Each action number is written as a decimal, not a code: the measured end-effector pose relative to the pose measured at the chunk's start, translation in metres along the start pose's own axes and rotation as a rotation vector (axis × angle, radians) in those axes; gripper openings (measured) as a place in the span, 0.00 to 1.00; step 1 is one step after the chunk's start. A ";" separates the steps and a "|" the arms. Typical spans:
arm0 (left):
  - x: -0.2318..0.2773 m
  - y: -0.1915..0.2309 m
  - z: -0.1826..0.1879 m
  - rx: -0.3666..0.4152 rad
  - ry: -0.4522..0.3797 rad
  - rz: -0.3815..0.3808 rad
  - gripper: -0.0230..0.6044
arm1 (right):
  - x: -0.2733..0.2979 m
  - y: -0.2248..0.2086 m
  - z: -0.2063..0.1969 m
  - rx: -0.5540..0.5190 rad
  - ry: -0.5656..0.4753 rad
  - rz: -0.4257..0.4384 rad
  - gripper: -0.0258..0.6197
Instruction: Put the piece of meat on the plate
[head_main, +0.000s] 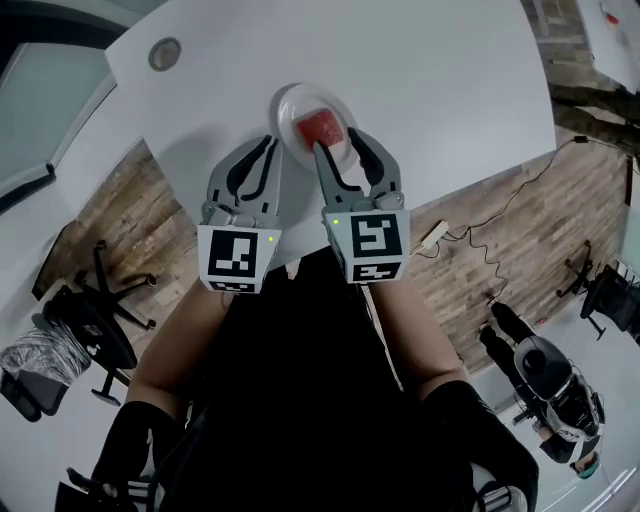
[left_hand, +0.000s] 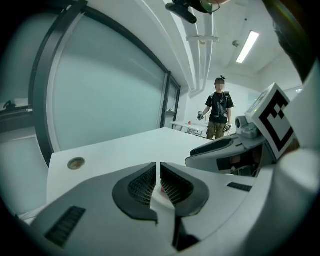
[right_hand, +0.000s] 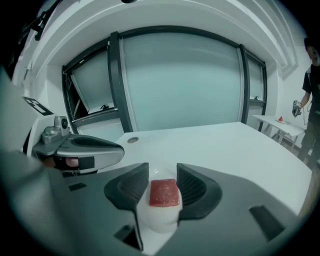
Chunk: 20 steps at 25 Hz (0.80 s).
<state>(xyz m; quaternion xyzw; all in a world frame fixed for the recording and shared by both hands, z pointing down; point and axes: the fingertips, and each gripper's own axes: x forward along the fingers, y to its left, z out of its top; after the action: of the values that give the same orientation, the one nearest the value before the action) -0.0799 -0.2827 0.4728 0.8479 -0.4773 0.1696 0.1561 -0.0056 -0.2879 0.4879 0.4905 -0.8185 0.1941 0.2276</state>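
A red square piece of meat (head_main: 322, 127) lies on a small white plate (head_main: 286, 106) on the white table (head_main: 450, 90). My right gripper (head_main: 338, 146) hovers just over the plate's near side, open, its fingers apart and touching nothing. In the right gripper view the meat (right_hand: 164, 192) shows on the plate (right_hand: 159, 221) below the gap between the jaws of that gripper (right_hand: 162, 168). My left gripper (head_main: 268, 142) hangs beside the plate's left rim, shut and empty. In the left gripper view its (left_hand: 158, 169) pads nearly meet, with the plate glimpsed through the slit.
A round metal grommet (head_main: 164, 53) sits in the table far left of the plate. The table's near edge runs just below the grippers. On the wooden floor are office chairs (head_main: 90, 320) and a power strip with cable (head_main: 432, 236). A person (left_hand: 219, 112) stands far across the room.
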 end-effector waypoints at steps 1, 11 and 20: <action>-0.002 -0.002 0.006 0.007 -0.012 0.006 0.05 | -0.005 -0.001 0.006 0.000 -0.026 -0.001 0.30; -0.048 -0.038 0.069 0.079 -0.163 0.070 0.04 | -0.073 0.004 0.055 -0.030 -0.245 -0.019 0.05; -0.092 -0.073 0.126 0.120 -0.305 0.097 0.04 | -0.144 0.019 0.106 -0.100 -0.443 0.031 0.04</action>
<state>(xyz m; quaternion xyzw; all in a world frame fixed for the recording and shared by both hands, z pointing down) -0.0442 -0.2308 0.3131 0.8476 -0.5248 0.0744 0.0225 0.0176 -0.2344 0.3179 0.4966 -0.8645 0.0445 0.0634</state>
